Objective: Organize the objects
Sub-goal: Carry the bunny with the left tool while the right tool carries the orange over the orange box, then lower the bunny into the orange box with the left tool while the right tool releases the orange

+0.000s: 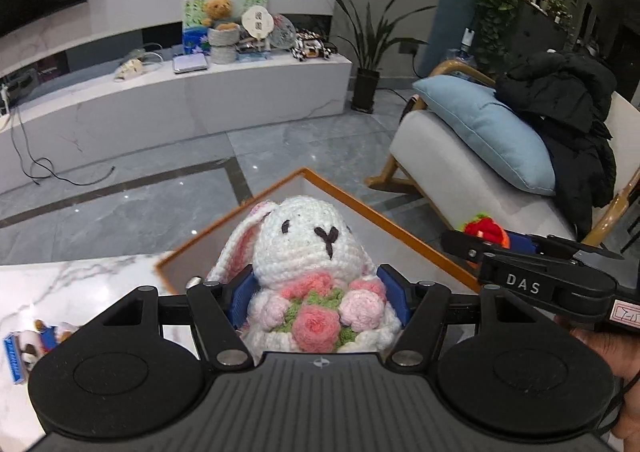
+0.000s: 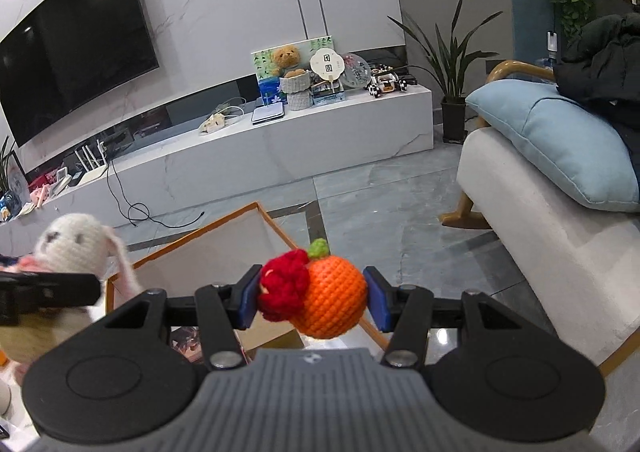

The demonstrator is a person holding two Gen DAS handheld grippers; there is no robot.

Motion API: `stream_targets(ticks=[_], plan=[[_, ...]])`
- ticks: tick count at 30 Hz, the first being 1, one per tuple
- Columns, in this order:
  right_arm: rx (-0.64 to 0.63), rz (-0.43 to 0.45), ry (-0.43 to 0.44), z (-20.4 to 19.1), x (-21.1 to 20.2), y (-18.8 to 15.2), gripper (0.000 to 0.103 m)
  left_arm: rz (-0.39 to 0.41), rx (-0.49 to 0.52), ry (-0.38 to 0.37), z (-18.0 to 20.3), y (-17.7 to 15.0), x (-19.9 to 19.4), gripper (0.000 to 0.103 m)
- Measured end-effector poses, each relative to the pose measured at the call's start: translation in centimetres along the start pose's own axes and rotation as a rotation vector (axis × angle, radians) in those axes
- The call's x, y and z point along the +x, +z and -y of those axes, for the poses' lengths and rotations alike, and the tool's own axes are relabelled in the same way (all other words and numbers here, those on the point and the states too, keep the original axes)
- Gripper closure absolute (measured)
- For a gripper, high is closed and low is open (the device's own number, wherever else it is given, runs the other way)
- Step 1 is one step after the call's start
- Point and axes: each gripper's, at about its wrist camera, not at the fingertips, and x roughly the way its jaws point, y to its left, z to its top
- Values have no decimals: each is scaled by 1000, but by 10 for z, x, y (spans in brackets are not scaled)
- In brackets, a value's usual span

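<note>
Left wrist view shows the left claw [image 1: 318,302] squeezing a crochet bunny [image 1: 310,272] between its blue pads, above an orange-rimmed box [image 1: 400,230] on the white marble bench [image 1: 80,284]. Right wrist view shows the right claw [image 2: 312,298] gripping a crochet orange [image 2: 334,298] with a red flower on it, also above the box, just right of the bunny.
</note>
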Motion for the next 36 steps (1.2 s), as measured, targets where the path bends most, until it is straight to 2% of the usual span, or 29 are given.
stream_targets(ticks=[6,12,24,36], plan=[[-20,-17,9,-6,6,-2,47,-56,-7,-8,7,-16,27,28],[-100,-83,1,-15,17,-10,48,-113,26,22,19,-35,53,28],[-190,-213,-12,-26,36,-23,47,-162,16,81,5,-50,79,28],[-230,-253,-52,-38,50,-32,47,-174,208,204,32,-63,94,24]])
